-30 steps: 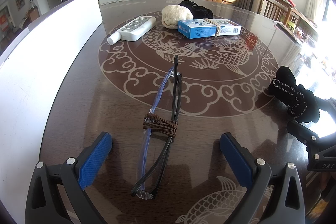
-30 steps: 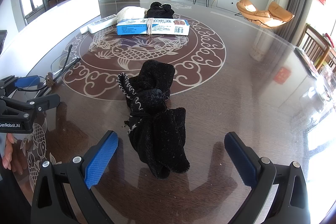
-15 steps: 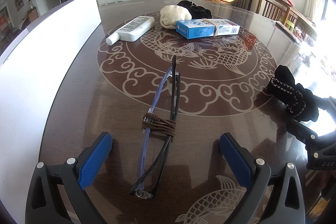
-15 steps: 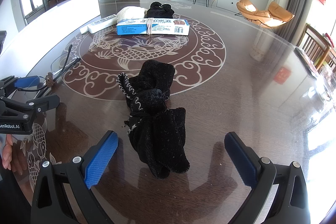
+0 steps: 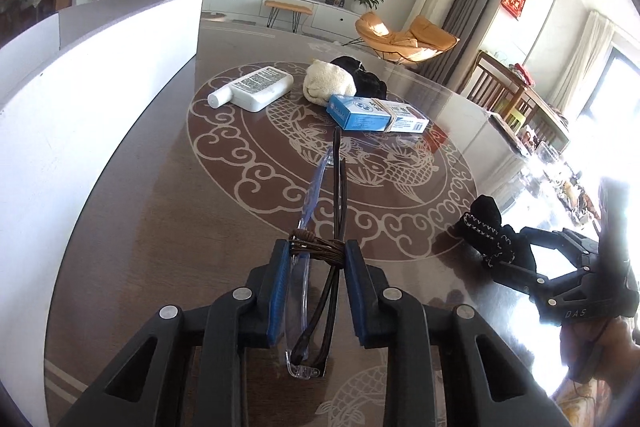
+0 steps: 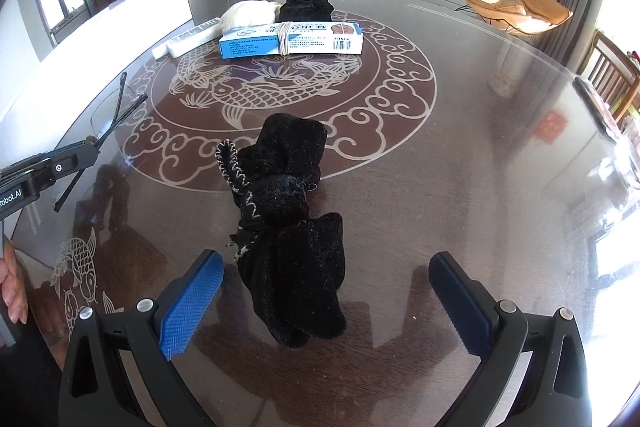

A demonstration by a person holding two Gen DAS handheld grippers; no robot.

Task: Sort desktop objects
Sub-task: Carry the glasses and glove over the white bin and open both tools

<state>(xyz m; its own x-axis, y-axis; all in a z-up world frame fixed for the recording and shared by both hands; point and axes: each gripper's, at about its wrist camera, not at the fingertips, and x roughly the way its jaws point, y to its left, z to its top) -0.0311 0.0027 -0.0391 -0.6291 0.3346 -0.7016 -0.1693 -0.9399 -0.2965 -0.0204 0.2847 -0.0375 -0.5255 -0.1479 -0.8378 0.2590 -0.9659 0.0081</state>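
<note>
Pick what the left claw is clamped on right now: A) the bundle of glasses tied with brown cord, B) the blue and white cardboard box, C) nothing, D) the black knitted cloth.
A: the left claw has its blue pads pressed against the cord-tied bundle of glasses.

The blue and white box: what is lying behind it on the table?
Behind the blue and white box lie a cream cloth bundle and a black cloth bundle. The box covers their lower edges, so whether they touch it cannot be seen.
</note>
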